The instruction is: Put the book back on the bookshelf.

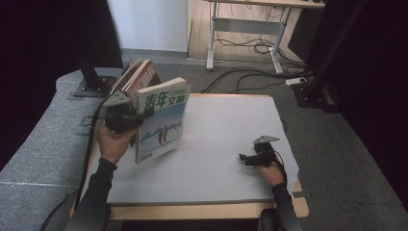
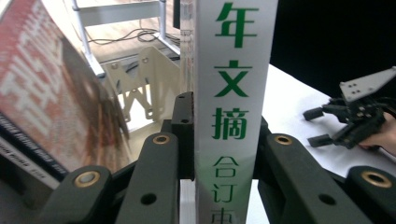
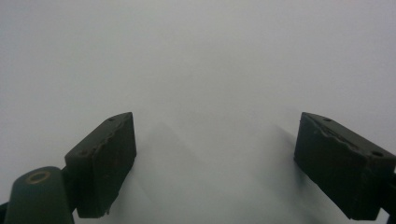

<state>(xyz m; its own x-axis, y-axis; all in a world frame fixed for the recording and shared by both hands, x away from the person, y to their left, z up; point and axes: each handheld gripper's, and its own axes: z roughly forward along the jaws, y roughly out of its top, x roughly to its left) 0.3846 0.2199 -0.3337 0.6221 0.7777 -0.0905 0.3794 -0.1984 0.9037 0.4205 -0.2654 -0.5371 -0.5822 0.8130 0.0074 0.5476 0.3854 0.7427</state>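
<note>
L claw [image 1: 139,114] is clamping the spine of a green-titled book [image 1: 161,120], holding it upright w/ its bottom edge near the surface [image 1: 226,144], close to the surface's left edge, just in front of leaning red books [image 1: 137,77] at the back-left corner. R claw [image 1: 246,158] is resting near the right edge, jaws apart w/ nothing between them.

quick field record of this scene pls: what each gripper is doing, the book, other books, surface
left gripper: shut on the spine of the green-titled book, held upright off the table
right gripper: open, nothing between its jaws, low over the white sheet
other books: leaning at the table's far left corner, behind the held one
surface: white sheet on a wooden table
</note>
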